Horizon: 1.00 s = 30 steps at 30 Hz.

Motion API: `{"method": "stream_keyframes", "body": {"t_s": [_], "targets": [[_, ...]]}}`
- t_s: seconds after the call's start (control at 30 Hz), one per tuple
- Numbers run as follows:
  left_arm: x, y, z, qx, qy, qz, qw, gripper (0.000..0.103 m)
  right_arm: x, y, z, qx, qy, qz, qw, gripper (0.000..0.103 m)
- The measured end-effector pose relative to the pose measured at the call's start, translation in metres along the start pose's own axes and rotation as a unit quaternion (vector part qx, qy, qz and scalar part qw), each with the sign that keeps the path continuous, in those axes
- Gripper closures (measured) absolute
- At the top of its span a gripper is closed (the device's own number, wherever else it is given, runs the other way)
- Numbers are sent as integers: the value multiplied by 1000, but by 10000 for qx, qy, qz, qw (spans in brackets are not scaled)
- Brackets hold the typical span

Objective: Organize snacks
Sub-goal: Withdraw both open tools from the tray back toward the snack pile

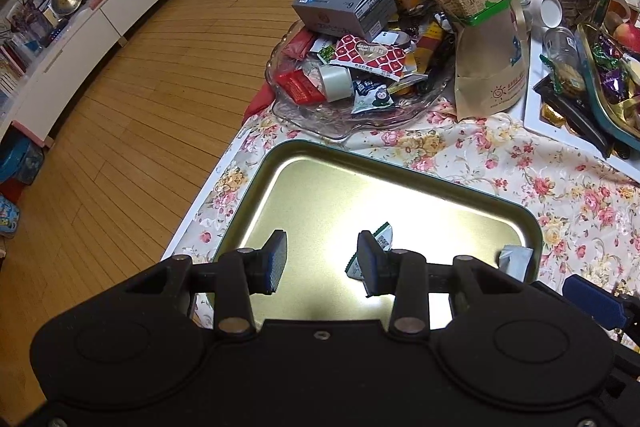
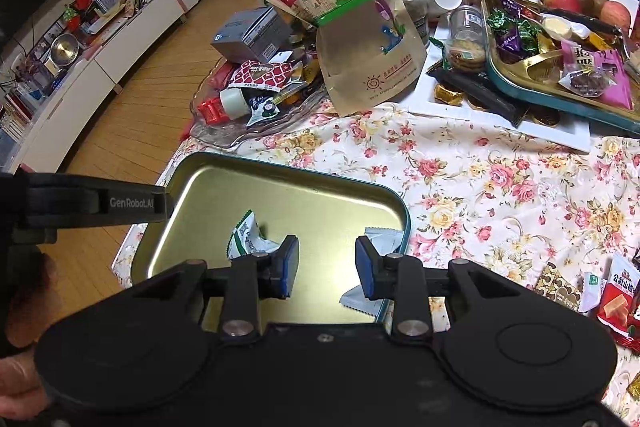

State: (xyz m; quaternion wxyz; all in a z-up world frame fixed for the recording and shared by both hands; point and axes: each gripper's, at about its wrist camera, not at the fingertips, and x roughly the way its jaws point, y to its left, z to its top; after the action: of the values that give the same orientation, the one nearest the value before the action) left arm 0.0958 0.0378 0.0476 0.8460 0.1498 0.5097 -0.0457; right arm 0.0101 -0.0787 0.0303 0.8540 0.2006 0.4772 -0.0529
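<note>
1. Over the shallow gold metal tin with teal rim (image 1: 472, 189): left gripper (image 1: 322, 263), jaws apart, empty.
2. Beside it, right gripper (image 2: 327, 265), jaws spread, holding nothing.
3. Inside the tin: 2 packets, green-and-white snack packet (image 2: 246, 237) and pale grey packet (image 2: 384, 241) against the right rim.
4. Behind, on floral tablecloth (image 2: 500, 187): clear glass dish (image 1: 360, 123) heaped with snacks.

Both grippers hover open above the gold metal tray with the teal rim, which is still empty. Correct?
Not quite: the gold metal tray with the teal rim holds two small wrapped snacks, a white-and-green packet and a grey packet, as the right wrist view shows. Both grippers are open.
</note>
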Motion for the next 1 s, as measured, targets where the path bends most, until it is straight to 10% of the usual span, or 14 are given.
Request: {"method": "stream_keyframes", "body": {"t_s": [0.53,1.0], "targets": [[2,-9,0,-54,70,122,9999,55,3,-1,1,0,93,-116,9999,69],[-26,-90,6,451,-7,-559,9974,55,-15,-70,-2,542,193,-617,9964,69]]}}
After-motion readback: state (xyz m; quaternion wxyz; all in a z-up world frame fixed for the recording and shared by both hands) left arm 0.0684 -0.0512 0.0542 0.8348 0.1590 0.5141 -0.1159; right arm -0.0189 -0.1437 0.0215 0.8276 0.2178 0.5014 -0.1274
